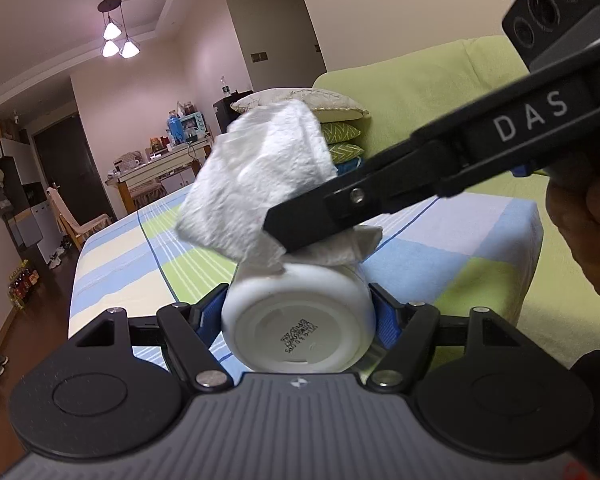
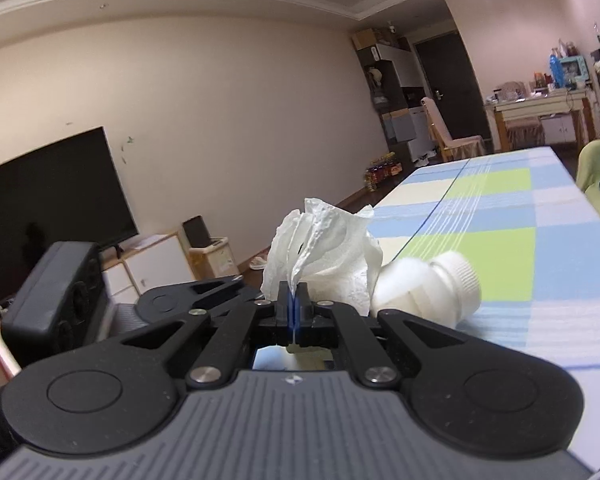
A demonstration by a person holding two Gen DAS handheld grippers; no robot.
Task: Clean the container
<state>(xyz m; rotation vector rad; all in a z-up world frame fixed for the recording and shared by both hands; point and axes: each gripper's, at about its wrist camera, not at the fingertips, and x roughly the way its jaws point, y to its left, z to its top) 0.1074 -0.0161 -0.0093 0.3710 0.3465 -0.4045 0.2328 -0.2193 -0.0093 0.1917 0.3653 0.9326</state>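
Note:
My left gripper [image 1: 298, 312] is shut on a small white plastic bottle [image 1: 298, 324], its round base toward the camera. In the right wrist view the bottle [image 2: 424, 288] lies sideways with its ribbed cap pointing right. My right gripper [image 2: 293, 300] is shut on a crumpled white paper towel [image 2: 324, 252]. In the left wrist view the right gripper [image 1: 284, 236] comes in from the upper right and presses the towel [image 1: 256, 184] against the top of the bottle.
A table with a blue, green and white checked cloth [image 1: 148, 248] lies below both grippers. A green sofa with cushions [image 1: 412, 96] is behind it. A dark TV [image 2: 48, 200] and low cabinets stand by the wall. A person's hand [image 1: 584, 232] holds the right gripper.

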